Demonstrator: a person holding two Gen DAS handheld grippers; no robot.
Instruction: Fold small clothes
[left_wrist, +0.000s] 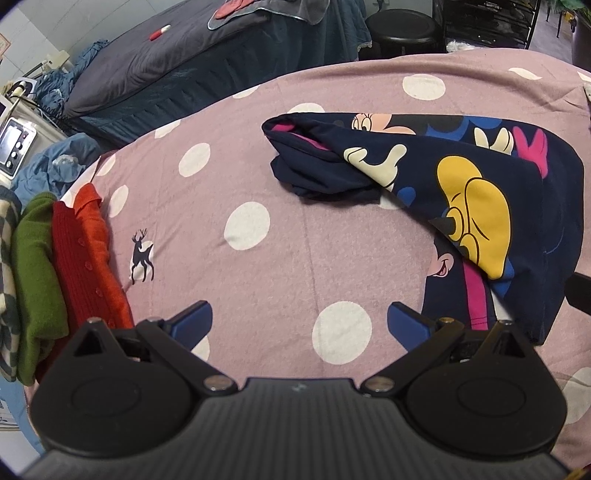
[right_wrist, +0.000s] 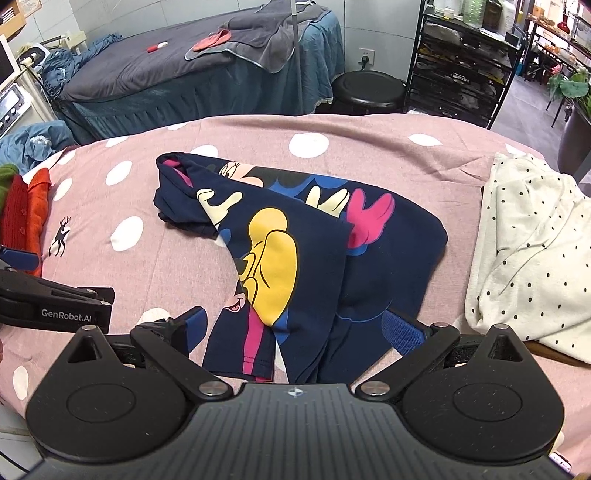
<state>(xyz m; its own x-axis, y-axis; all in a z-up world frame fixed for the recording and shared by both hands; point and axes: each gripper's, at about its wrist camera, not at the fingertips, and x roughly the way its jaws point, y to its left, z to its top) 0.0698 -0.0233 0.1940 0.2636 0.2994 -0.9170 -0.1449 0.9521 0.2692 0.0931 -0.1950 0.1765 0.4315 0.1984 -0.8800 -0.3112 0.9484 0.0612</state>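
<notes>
On the pink sheet (right_wrist: 369, 147), navy cartoon garment (right_wrist: 295, 236) lies half-folded

Left tool (left_wrist: 300, 321) fingers spread wide, right tool (right_wrist: 295, 328) fingers spread wide, side by side

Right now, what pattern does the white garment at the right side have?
The white garment has small black dots. It shows only in the right wrist view.

The navy cartoon-print garment (right_wrist: 314, 236) has its near hem hidden behind the right gripper's body; the white dotted cloth (right_wrist: 532, 251) runs past the right edge.
</notes>
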